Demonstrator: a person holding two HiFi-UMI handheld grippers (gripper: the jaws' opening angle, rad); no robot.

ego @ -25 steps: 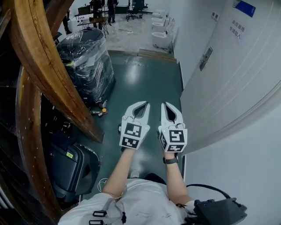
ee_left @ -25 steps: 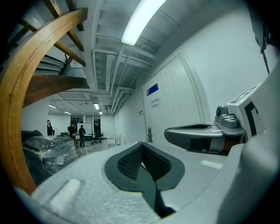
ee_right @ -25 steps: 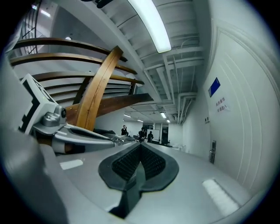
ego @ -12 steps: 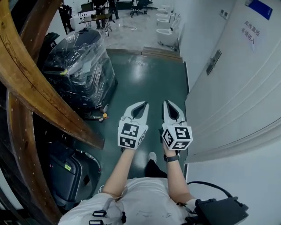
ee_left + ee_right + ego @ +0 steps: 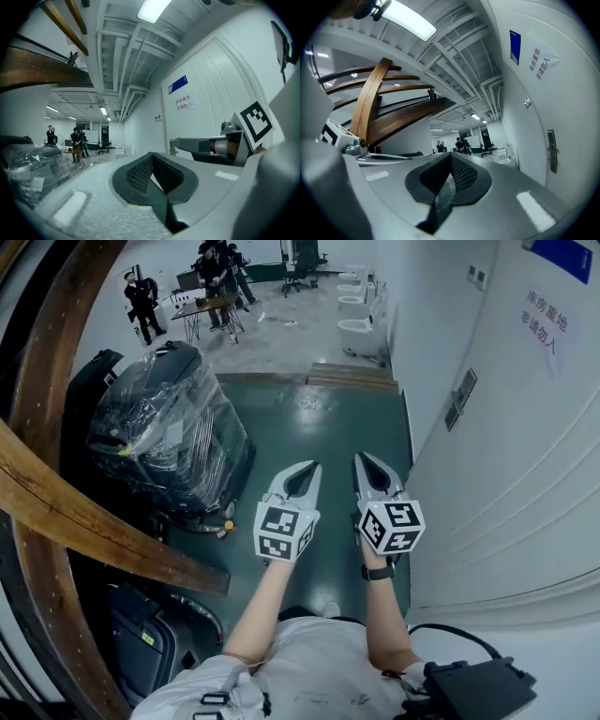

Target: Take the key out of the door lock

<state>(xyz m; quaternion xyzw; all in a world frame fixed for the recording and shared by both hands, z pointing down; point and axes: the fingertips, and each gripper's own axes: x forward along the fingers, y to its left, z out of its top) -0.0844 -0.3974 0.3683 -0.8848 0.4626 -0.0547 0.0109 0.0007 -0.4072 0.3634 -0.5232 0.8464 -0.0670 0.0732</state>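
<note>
Our left gripper (image 5: 307, 468) and right gripper (image 5: 364, 458) are held out level, side by side above the green floor (image 5: 323, 423) and touching nothing. Each gripper's own view shows its jaws pressed together with nothing between them. Only the head view shows the plastic-wrapped machine (image 5: 169, 432) on the left and the curved wooden beams (image 5: 56, 507). The white door (image 5: 525, 465) stands to the right, and its lock plate (image 5: 462, 397) is well ahead of the right gripper. The right gripper view gives the clearest look at that plate, dark with a lever. In the left gripper view it is a small shape partly behind the other gripper. The key may sit in that lock, but we cannot make it out in any view.
</note>
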